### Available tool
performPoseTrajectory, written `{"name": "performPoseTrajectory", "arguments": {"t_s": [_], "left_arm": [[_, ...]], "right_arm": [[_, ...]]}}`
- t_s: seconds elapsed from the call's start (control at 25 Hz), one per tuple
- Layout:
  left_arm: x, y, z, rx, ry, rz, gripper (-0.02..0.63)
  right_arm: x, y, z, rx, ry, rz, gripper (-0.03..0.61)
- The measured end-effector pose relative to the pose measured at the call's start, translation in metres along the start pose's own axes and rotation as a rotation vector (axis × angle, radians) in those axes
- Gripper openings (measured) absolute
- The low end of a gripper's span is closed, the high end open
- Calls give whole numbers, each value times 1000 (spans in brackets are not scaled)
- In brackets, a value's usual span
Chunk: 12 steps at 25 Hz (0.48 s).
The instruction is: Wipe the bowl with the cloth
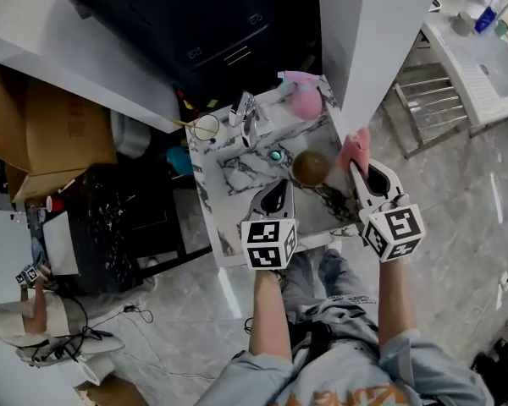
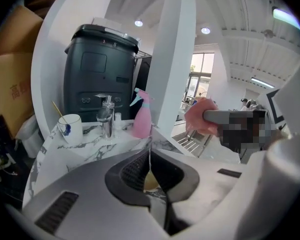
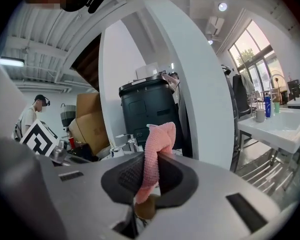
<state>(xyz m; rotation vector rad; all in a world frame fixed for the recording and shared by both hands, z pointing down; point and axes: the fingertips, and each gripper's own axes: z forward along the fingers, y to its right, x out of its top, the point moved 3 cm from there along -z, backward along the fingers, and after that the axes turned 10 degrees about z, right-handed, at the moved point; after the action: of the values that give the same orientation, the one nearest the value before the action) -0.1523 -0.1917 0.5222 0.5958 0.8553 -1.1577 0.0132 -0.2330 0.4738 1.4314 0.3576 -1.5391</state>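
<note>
Protruding pink knit cloth (image 3: 157,149); round brown bowl (image 1: 309,168)

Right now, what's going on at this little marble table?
A person holds a gripper in each hand over the marble table. The right gripper is clamped on a pink cloth, just beside the brown bowl standing on the table. The left gripper is shut and empty, near the bowl's other side. The cloth isn't in the bowl yet, so wiping doesn't seem to have started.
</note>
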Motion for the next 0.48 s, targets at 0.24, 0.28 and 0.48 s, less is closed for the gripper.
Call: {"name": "performPoseTrajectory", "arguments": {"t_s": [0.24, 0.28, 0.48], "left_arm": [[-31, -14, 37, -62, -94, -22, 25], [-34, -17, 44, -69, -105, -23, 25], [-51, -22, 74, -124, -157, -31, 25]], "right_arm": [[-17, 6, 11, -62, -21, -1, 49], [-19, 8, 12, -71, -24, -4, 49], [-25, 17, 13, -127, -27, -14, 49]]}}
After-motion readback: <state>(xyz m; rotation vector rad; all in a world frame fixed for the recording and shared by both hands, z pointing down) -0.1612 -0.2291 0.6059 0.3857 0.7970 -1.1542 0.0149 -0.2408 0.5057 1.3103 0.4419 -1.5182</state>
